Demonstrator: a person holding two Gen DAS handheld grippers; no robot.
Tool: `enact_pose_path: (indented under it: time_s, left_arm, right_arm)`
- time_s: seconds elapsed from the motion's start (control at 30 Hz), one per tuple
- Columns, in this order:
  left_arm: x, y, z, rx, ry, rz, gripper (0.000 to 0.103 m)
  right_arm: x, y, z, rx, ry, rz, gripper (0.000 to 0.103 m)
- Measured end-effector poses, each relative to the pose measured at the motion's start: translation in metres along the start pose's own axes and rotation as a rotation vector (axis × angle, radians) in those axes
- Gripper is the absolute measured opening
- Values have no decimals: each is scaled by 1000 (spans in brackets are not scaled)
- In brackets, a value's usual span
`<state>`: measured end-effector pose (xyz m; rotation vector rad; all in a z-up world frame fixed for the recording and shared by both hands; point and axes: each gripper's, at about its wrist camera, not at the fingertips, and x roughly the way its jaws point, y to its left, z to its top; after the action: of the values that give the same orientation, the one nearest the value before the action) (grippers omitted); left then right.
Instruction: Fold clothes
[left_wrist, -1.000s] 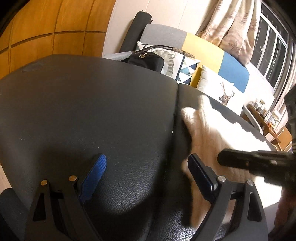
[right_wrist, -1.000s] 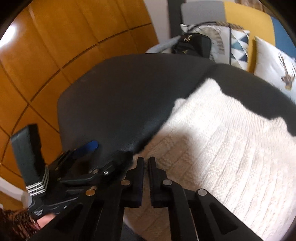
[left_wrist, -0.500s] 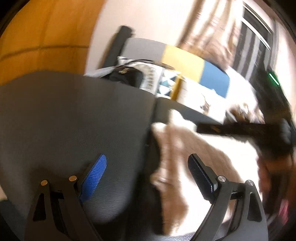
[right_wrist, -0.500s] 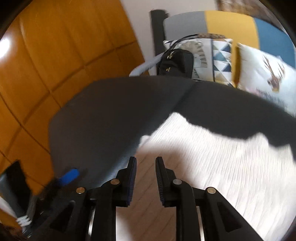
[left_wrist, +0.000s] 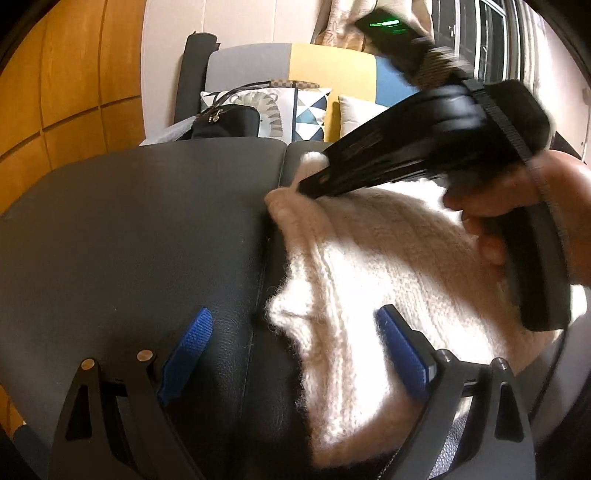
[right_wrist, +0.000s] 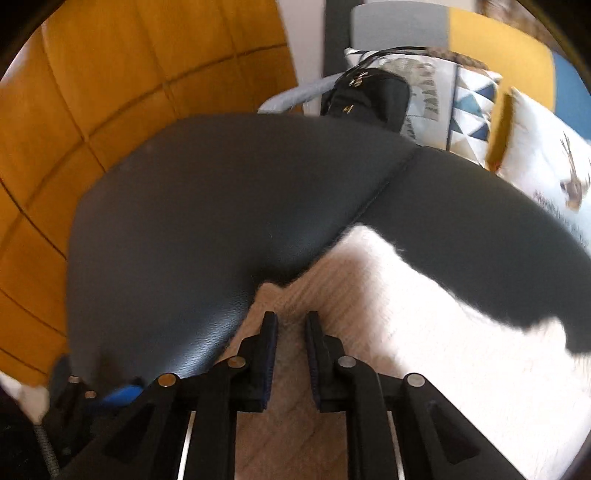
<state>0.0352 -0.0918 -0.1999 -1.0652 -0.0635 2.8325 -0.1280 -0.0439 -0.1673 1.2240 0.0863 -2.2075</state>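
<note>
While on leather, white sweater (left_wrist: 373, 258)

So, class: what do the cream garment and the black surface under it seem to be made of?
Cream knitted sweater: apparently wool or a similar fuzzy yarn, shown by ribbed stitches and fluffy edges. Black padded surface: probably leather or imitation leather, shown by its fine grain, soft sheen and seam.

Black tongs (left_wrist: 295, 354), blue pads (left_wrist: 188, 350), brass screws
</note>
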Motion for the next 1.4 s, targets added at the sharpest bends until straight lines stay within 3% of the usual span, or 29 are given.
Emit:
enact_pose_path:
  time_s: [0.1, 0.27, 0.37, 0.57, 0.63, 0.77, 0.83, 0.9, 1.0, 1.13, 1.27, 1.33, 1.4]
  left_arm:
    - [-3, 4, 3, -18, 6, -1, 93]
    - [-21, 9, 13, -77, -50, -18, 93]
    - [-29, 8, 27, -83, -105, -9, 93]
    - [0, -32, 71, 59, -83, 22, 93]
    - [18, -48, 81, 112, -57, 28, 93]
    - [56, -70, 76, 205, 67, 70, 93]
    - [57, -65, 77, 173, 76, 54, 95]
    - [61, -56, 75, 128, 99, 31, 98]
    - [68, -39, 75, 35, 139, -14, 103]
    - [70, -36, 74, 17, 149, -26, 103]
    - [66, -42, 71, 42, 131, 5, 103]
    - [65, -44, 71, 54, 125, 19, 103]
    - [64, -44, 71, 60, 122, 27, 103]
  right_arm:
    - [-53, -20, -20, 140, -171, -14, 21]
    - [-99, -58, -74, 267, -118, -143, 21]
    - [-127, -77, -105, 311, -160, -164, 21]
    - [-166, -108, -146, 399, -190, -194, 21]
    - [-159, -122, -139, 419, -164, -175, 22]
    - [-143, -127, -134, 348, -185, -191, 21]
    - [-146, -129, -132, 352, -179, -178, 22]
    - [-163, -135, -138, 389, -228, -134, 22]
    - [-174, -157, -143, 439, -270, -193, 23]
    - [-168, -200, -168, 559, -222, -235, 23]
    - [-172, -233, -199, 650, -274, -219, 16]
    - [-171, -239, -212, 671, -321, -227, 4]
    - [-170, -241, -218, 670, -342, -229, 4]
